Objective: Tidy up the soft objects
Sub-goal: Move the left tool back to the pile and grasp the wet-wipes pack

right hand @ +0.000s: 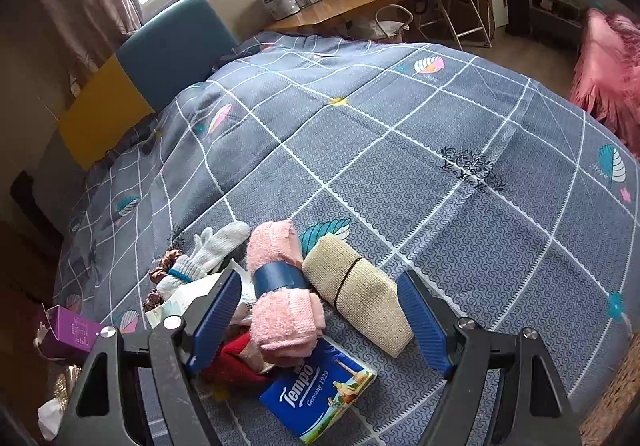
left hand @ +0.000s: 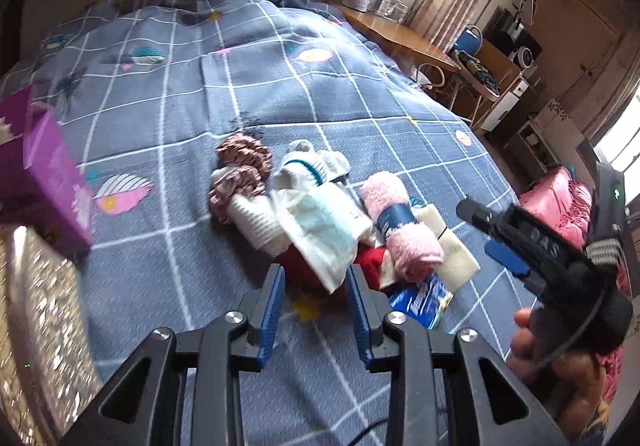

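Grippers over the soft pile on the bed (right hand: 400,150).
Your right gripper (right hand: 320,310) gapes wide, pink towel roll (right hand: 280,310) between its jaws, untouched; your left gripper (left hand: 316,302) stands narrower, empty, white cloth (left hand: 320,230) just ahead.

"Tempo" and, beneath it, "Germany 1929" are being shown in white on the blue tissue pack (right hand: 320,394) lying just before the right gripper's jaws. A dark ornamental emblem with lettering too small to be read is being displayed on the bedspread (right hand: 472,166), well beyond those jaws. Print on the purple box (right hand: 76,326) is being left illegible.
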Demonstrator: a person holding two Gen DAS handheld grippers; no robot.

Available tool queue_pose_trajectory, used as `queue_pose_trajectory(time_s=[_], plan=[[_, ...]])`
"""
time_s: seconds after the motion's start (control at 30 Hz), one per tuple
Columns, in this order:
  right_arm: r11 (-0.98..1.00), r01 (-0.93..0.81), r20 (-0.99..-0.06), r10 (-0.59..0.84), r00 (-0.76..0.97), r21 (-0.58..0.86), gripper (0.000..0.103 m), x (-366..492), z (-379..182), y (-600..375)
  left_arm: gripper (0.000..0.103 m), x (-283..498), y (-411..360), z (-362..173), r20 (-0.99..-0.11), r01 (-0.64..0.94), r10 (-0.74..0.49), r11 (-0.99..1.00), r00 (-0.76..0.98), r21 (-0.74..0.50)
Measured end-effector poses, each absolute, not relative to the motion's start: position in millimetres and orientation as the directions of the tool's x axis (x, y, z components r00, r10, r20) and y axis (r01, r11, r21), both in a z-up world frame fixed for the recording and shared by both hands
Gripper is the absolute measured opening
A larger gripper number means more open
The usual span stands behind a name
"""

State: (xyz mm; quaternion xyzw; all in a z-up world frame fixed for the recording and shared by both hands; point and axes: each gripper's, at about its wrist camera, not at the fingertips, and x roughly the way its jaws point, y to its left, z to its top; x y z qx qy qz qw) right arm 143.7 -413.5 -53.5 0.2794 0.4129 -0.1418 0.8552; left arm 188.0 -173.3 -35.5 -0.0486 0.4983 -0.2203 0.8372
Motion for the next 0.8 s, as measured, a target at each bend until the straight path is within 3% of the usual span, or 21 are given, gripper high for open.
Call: queue_pose_trajectory(time_s=[0.2, 0.43, 0.47, 0.5, 0.53, 0.67, 0.8], plan=[[0.799, 0.46, -0.782, 0.019, 0.623, 0.386, 0.081, 144.4, -54.1, -412.9, 0.04, 225.7, -194.7, -55.3, -0.828, 0.334, -0.39, 0.905, 0.403, -0.264], [0.786, 0.46, -0.786, 0.052, 0.617, 0.413, 0.081, 145.8, -58.1, -414.9, 0.037, 244.9, -212.0, -70.2, -0.832, 0.373, -0.385, 0.897, 0.4, -0.237], [0.785, 0.459, -0.787, 0.058, 0.615, 0.417, 0.081, 146.2, -58.6, -415.0, 0.03, 244.3, -212.2, -71.6, -0.831, 0.377, -0.39, 0.894, 0.396, -0.24], [0.785, 0.458, -0.789, 0.063, 0.612, 0.418, 0.082, 146.9, -59.5, -414.6, 0.015, 242.7, -211.1, -71.9, -0.823, 0.388, -0.415, 0.883, 0.387, -0.263], [0.785, 0.458, -0.791, 0.064, 0.608, 0.416, 0.082, 147.6, -60.4, -414.2, 0.01, 240.1, -209.0, -70.9, -0.815, 0.397, -0.433, 0.875, 0.385, -0.278], [0.787, 0.46, -0.797, 0.064, 0.601, 0.41, 0.082, 148.3, -62.2, -414.0, 0.005, 225.8, -199.3, -71.6, -0.797, 0.398, -0.492, 0.848, 0.35, -0.349], [0.788, 0.463, -0.798, 0.06, 0.6, 0.407, 0.082, 148.1, -62.1, -414.2, 0.005, 198.1, -200.8, -74.1, -0.801, 0.453, -0.498, 0.829, 0.331, -0.328]])
